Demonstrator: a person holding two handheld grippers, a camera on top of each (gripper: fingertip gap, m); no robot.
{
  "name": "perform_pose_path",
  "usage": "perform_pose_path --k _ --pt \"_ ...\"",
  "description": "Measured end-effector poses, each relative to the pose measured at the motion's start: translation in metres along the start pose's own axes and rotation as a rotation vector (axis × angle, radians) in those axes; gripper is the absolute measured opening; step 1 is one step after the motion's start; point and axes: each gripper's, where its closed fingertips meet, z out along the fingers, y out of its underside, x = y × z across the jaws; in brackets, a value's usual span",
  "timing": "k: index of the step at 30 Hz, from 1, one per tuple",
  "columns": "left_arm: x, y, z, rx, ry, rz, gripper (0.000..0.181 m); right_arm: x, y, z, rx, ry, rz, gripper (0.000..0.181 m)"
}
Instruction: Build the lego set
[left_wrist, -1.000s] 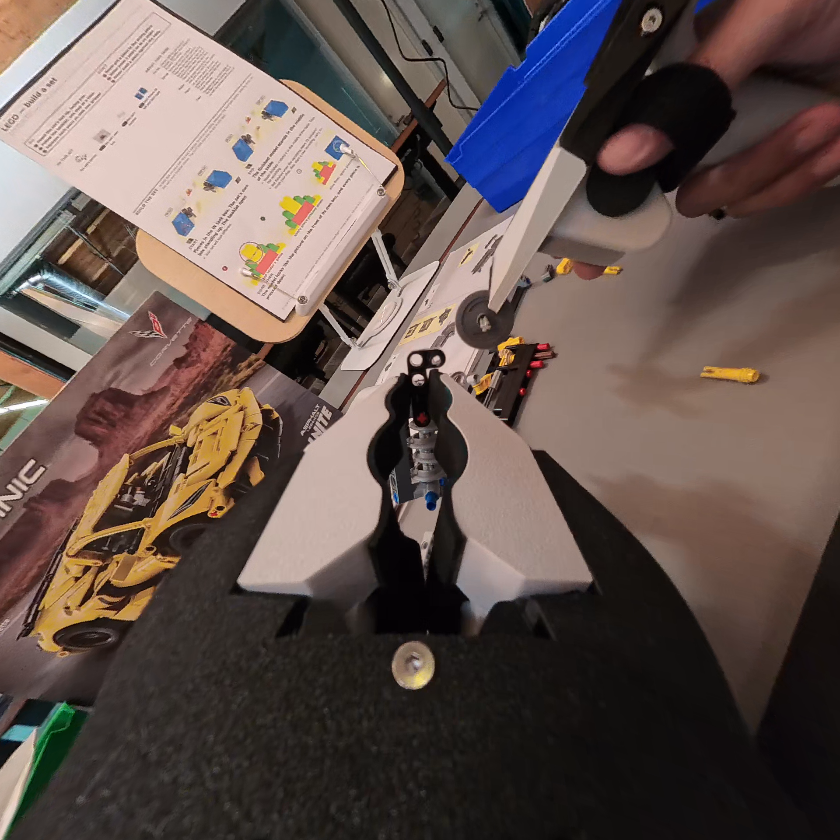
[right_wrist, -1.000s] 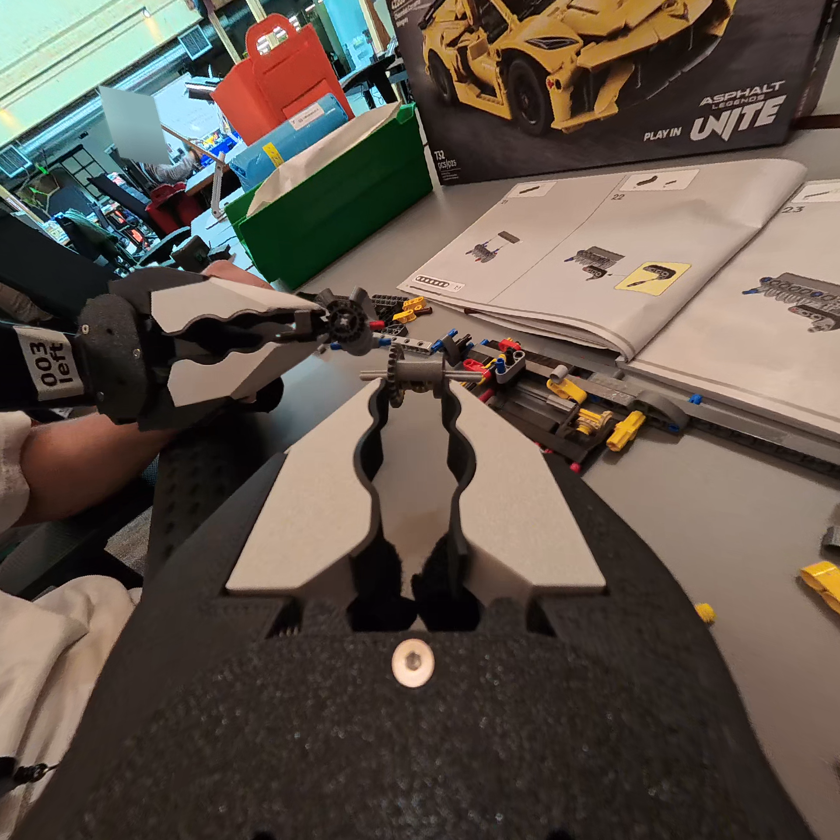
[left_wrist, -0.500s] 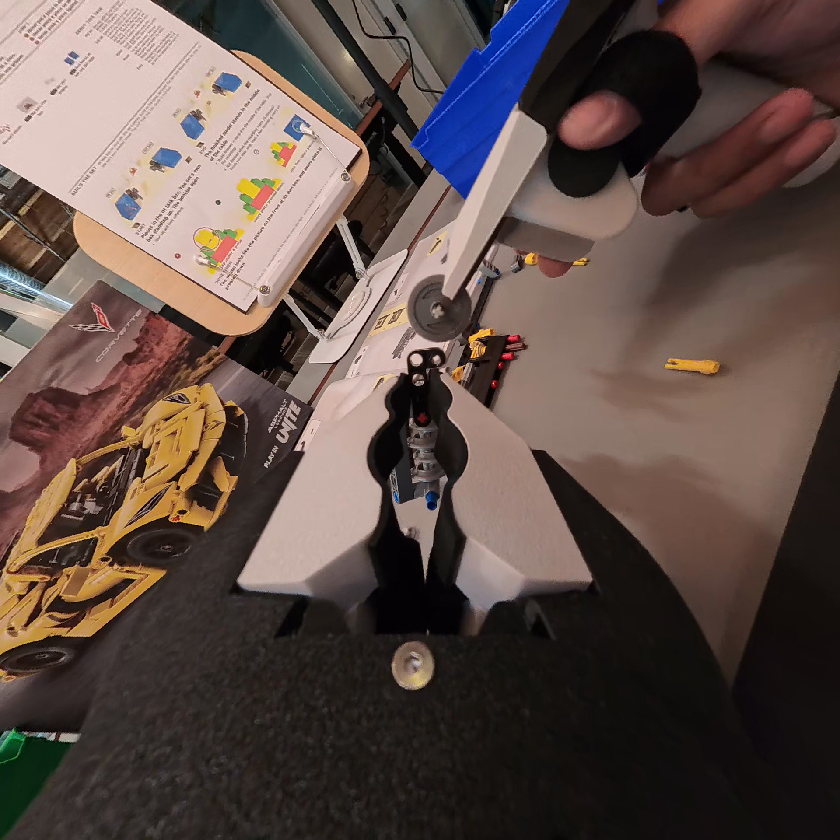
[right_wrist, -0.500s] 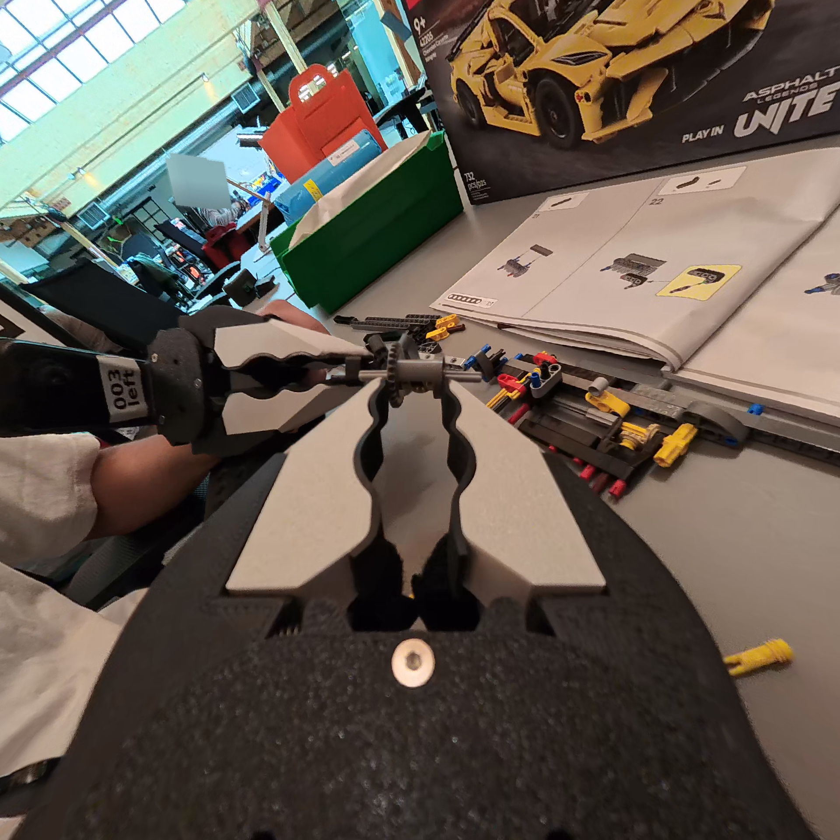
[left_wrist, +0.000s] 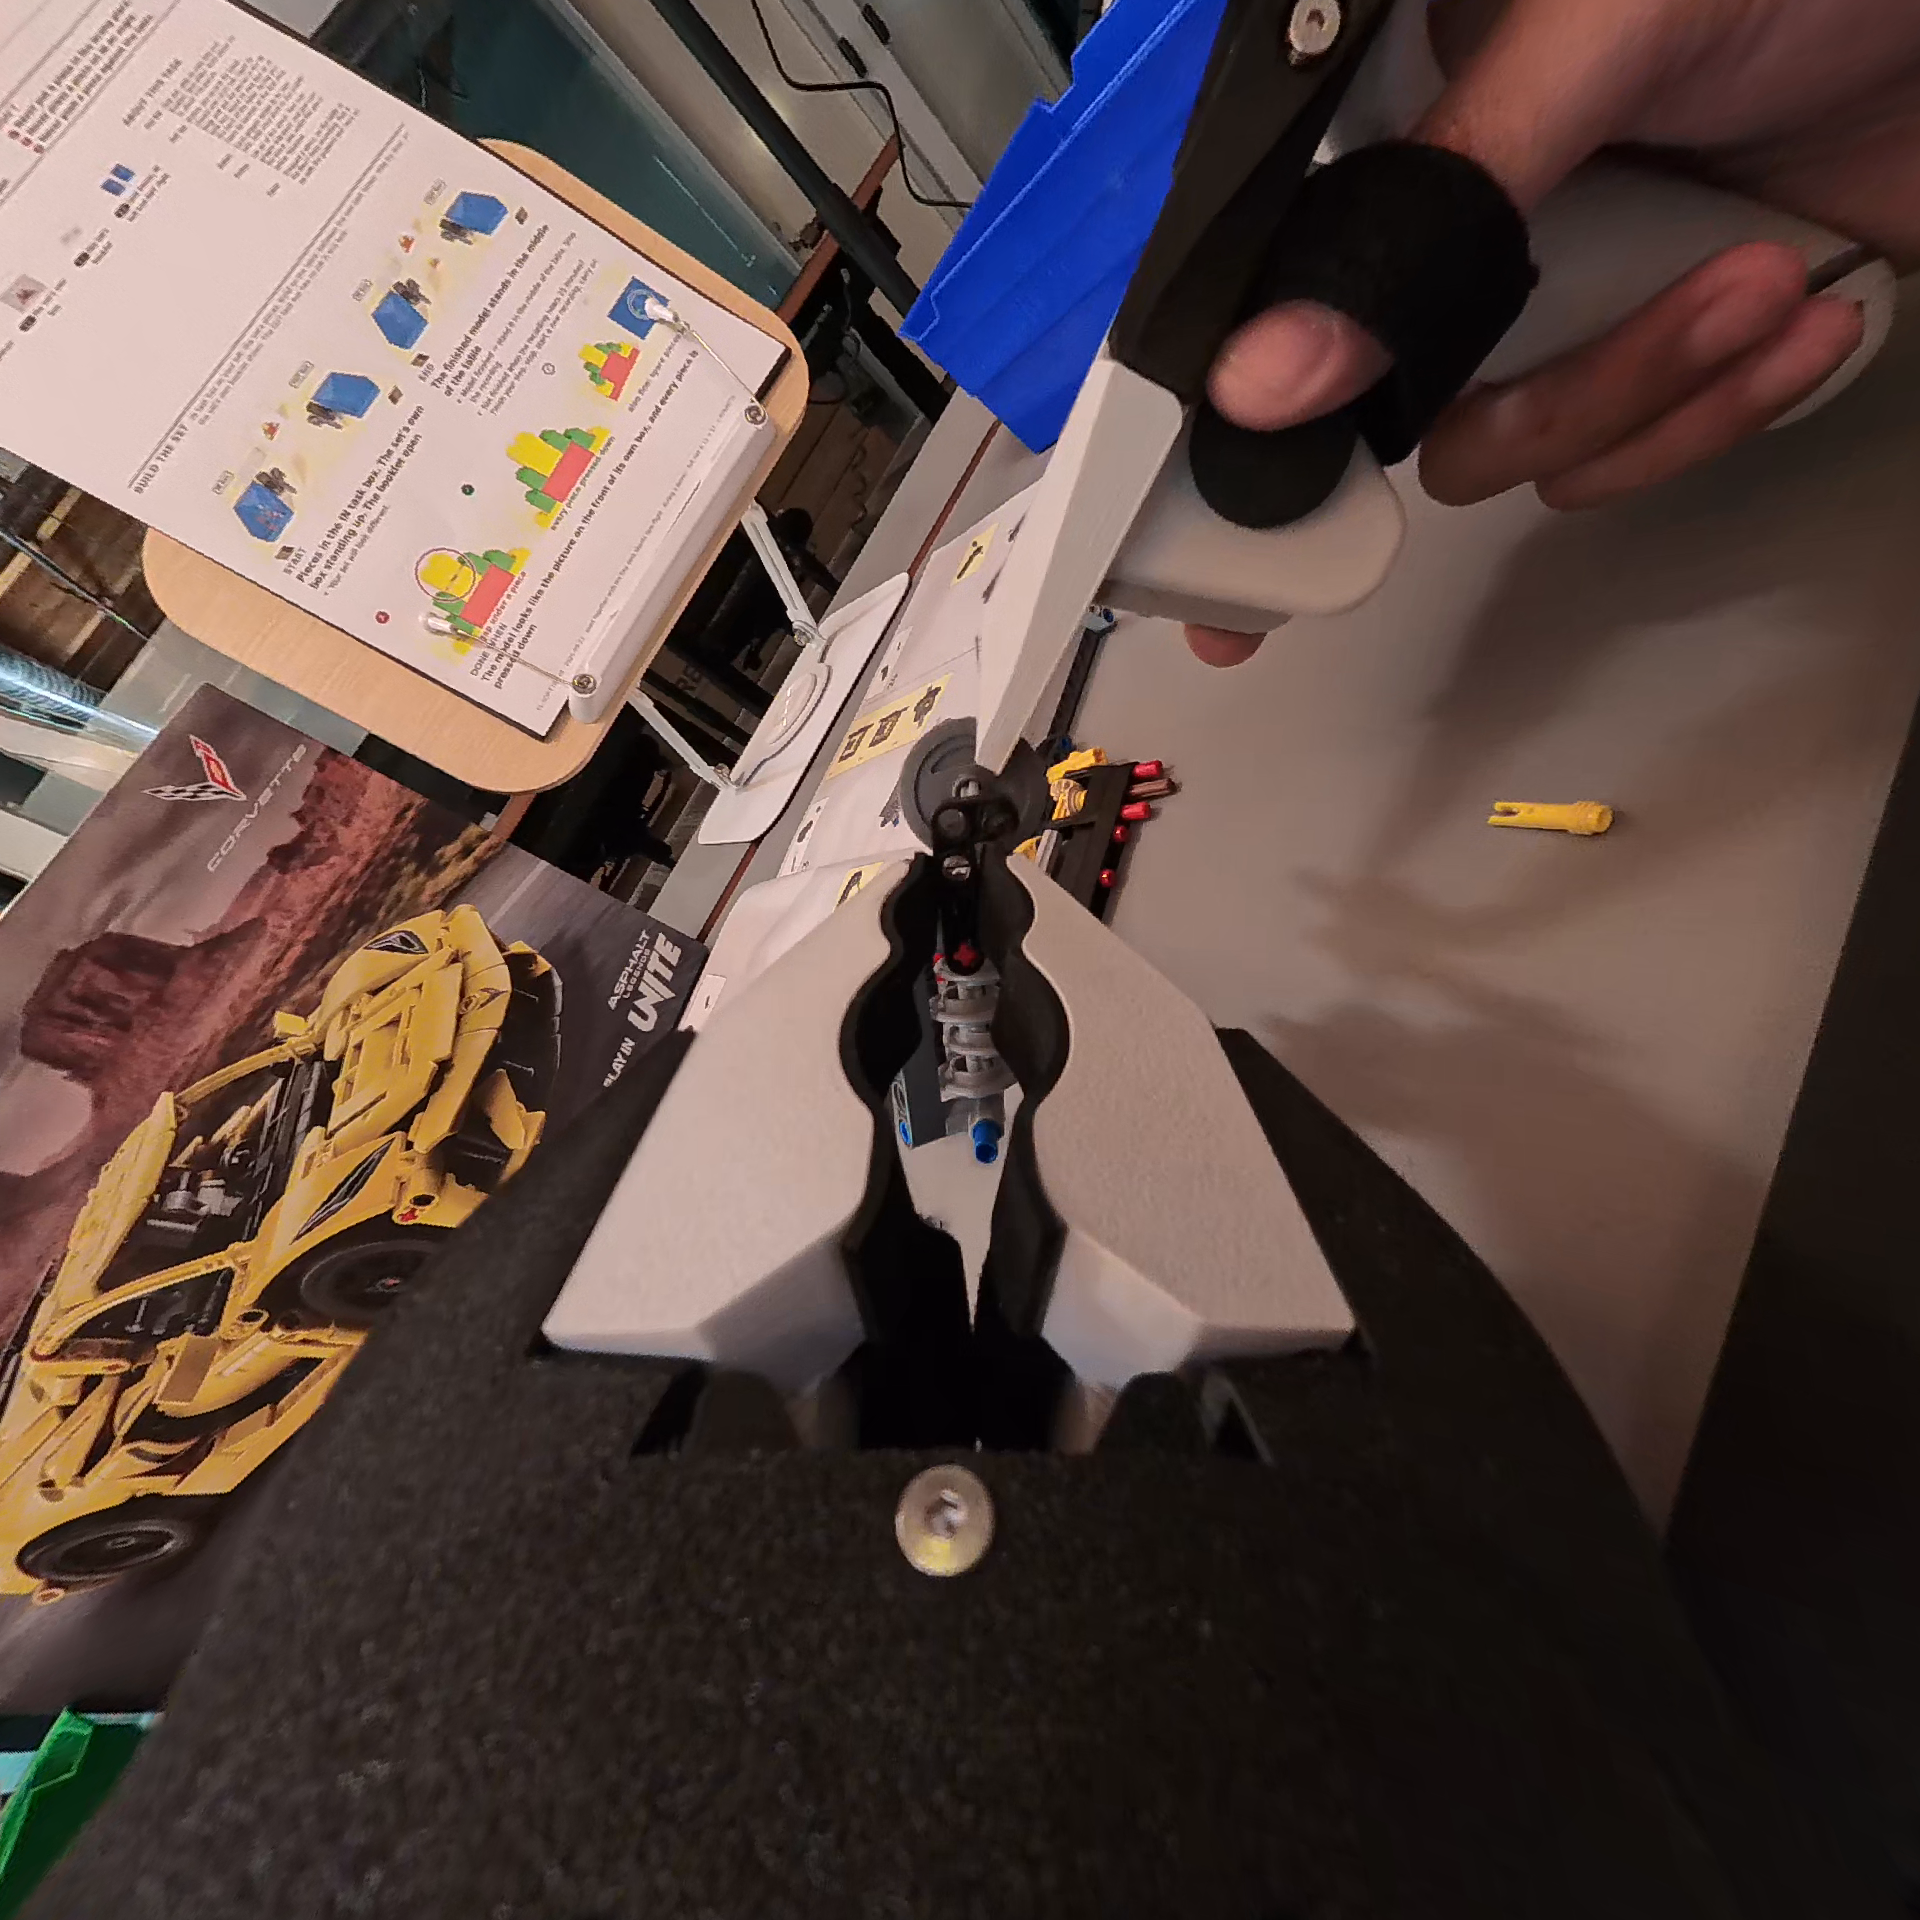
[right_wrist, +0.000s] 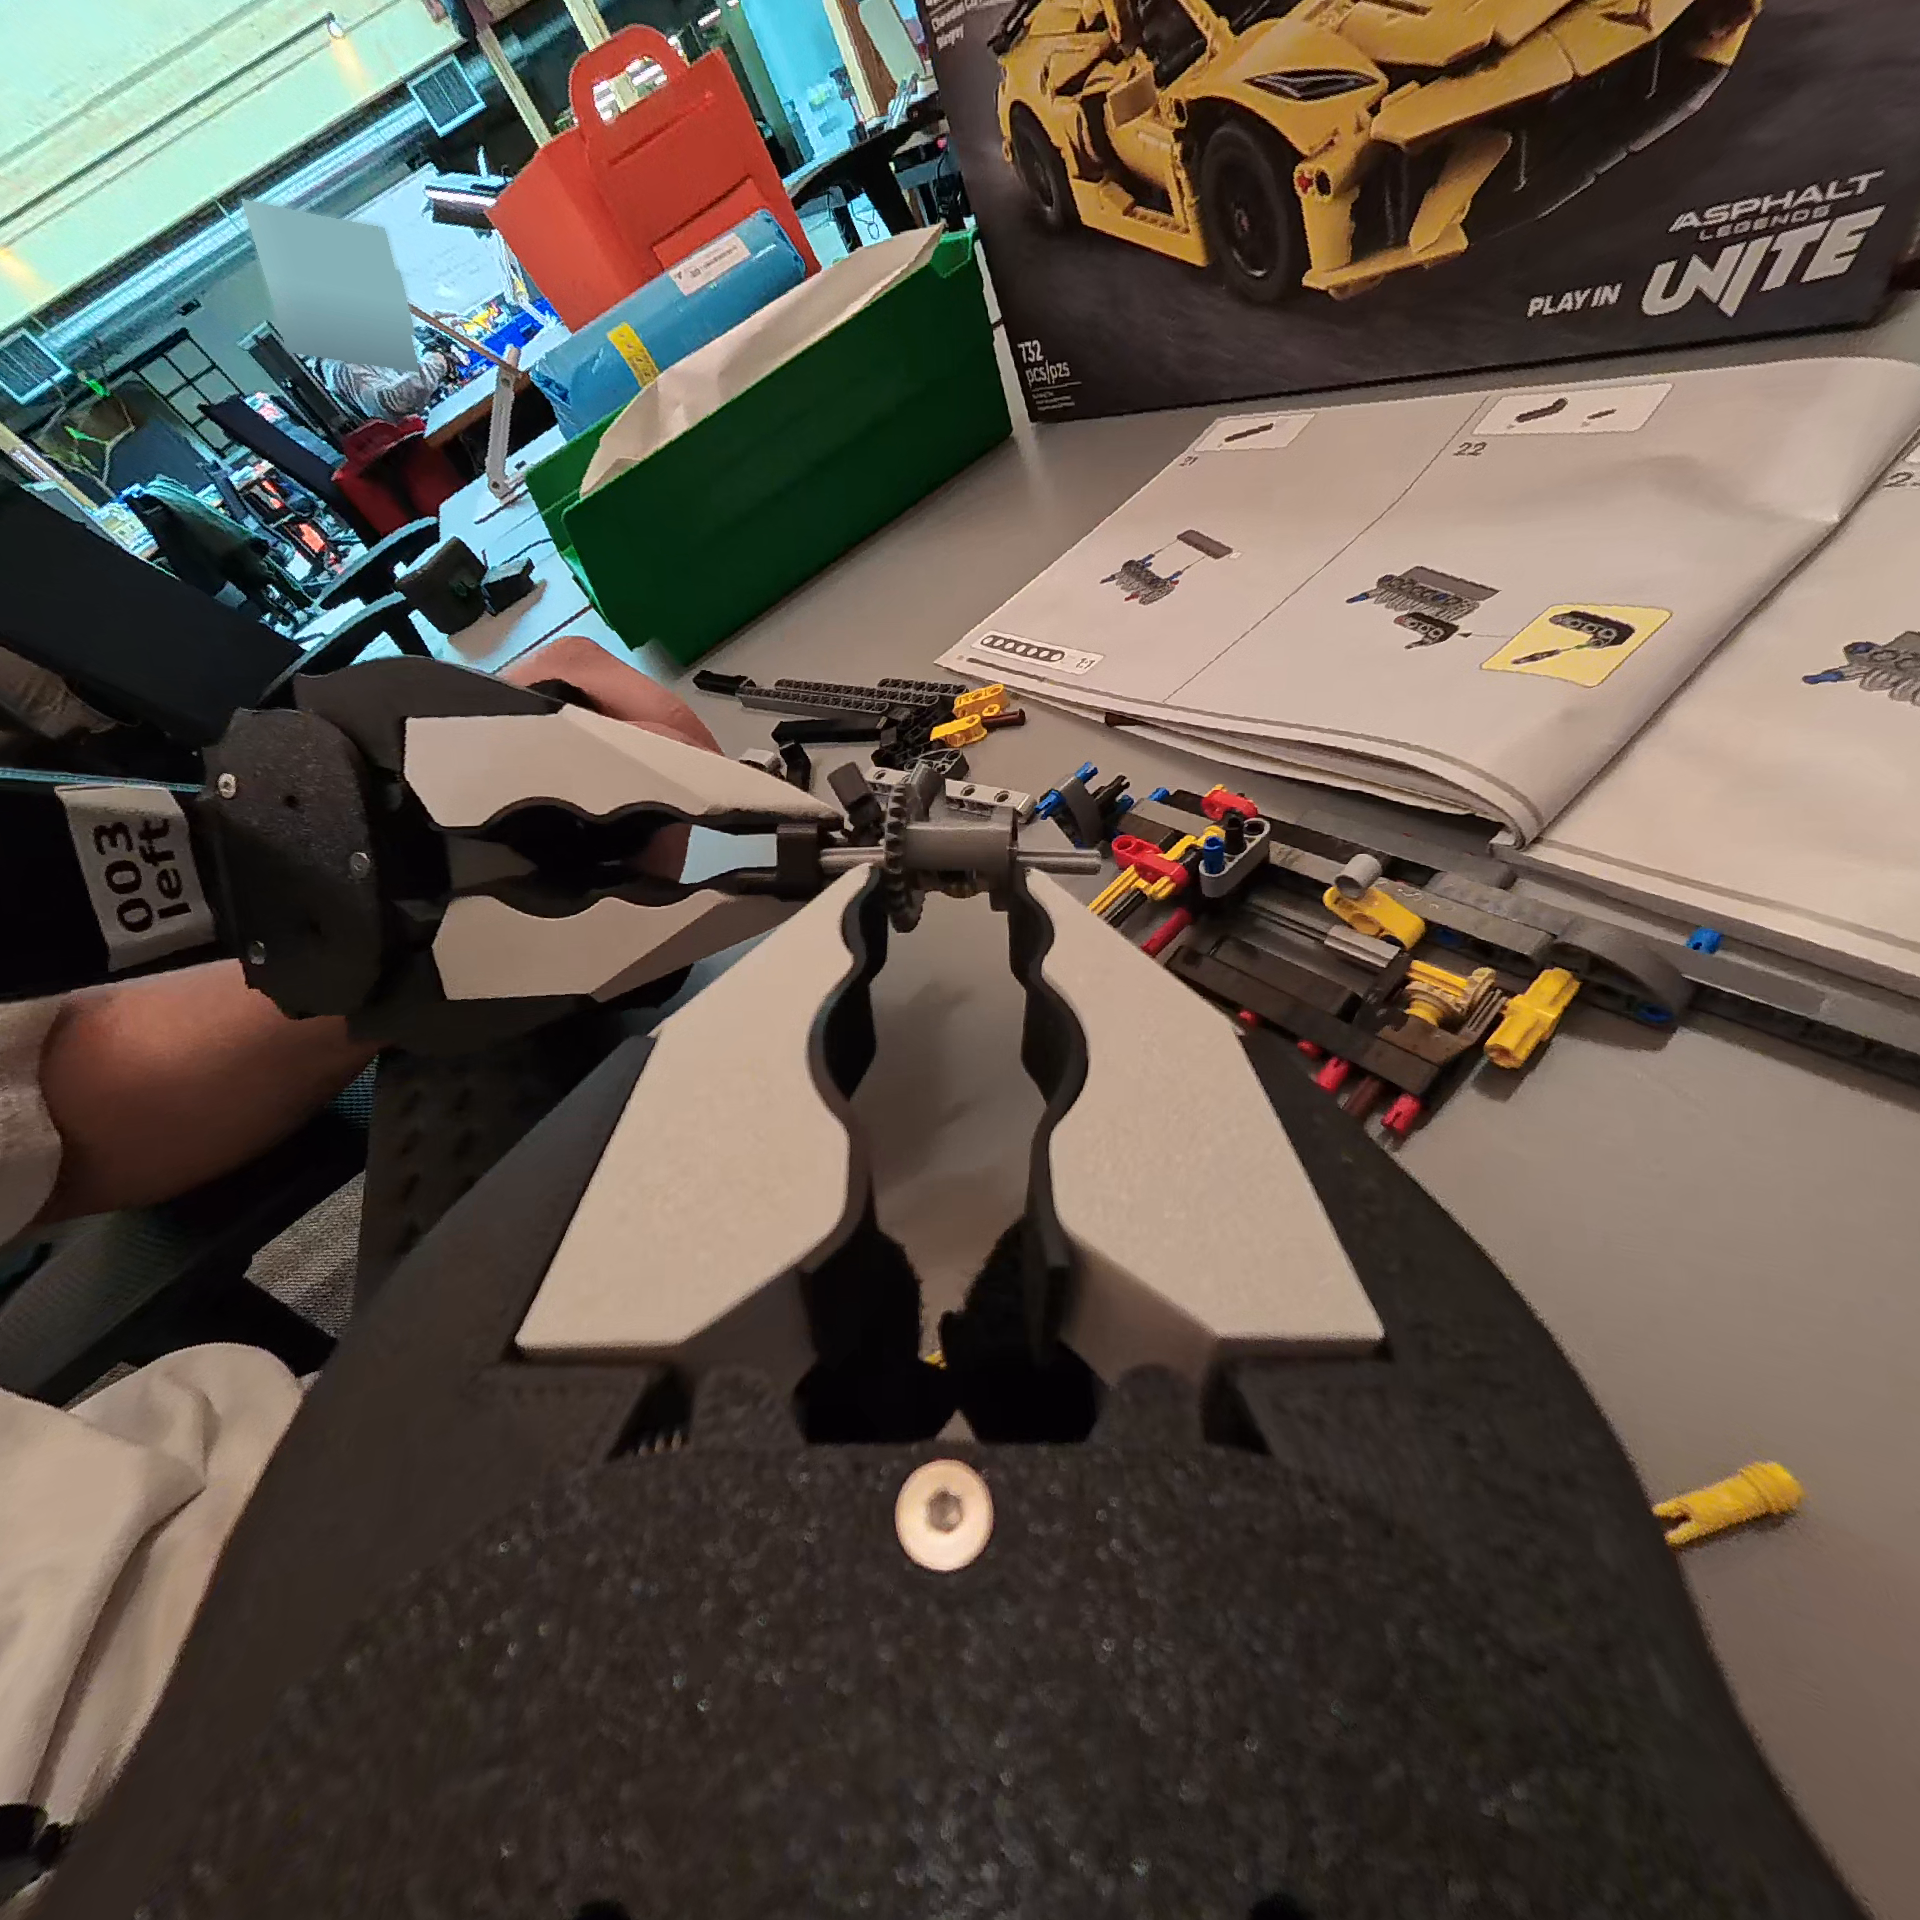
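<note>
Since a second ago, left gripper (right_wrist: 800, 847), clamping its black connector (right_wrist: 805, 844), reached the axle of right gripper's (right_wrist: 945, 883) clamped differential (right_wrist: 951, 842), likely joining them.

A grey table (right_wrist: 1621, 1288) is seen in both views. Against its far edge a set box (right_wrist: 1434, 177) showing a yellow car is stood, with a green bin (right_wrist: 790, 499) placed just beside it. An open booklet (right_wrist: 1475, 623) is spread flat in front of the box. Along the booklet's near edge a part-built frame (right_wrist: 1351, 966) of black, grey, yellow and red pieces is laid, and a small pile of black beams (right_wrist: 873, 707) is found near the bin. A single yellow pin (right_wrist: 1730, 1503) is left well apart from the frame on bare tabletop. A blue bin (left_wrist: 1049, 239) is set at the table's other end.
</note>
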Motion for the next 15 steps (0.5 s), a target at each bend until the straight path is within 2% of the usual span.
perform_pose_path --k 1,15 --pt "0.0006 0.0004 0.0003 -0.003 -0.001 0.008 0.006 0.0006 0.0005 0.0001 -0.004 0.003 0.003 0.022" --pt "0.0025 -0.0014 0.0002 0.002 -0.007 0.03 0.006 -0.004 -0.0006 -0.0015 -0.008 0.011 -0.044 0.022"
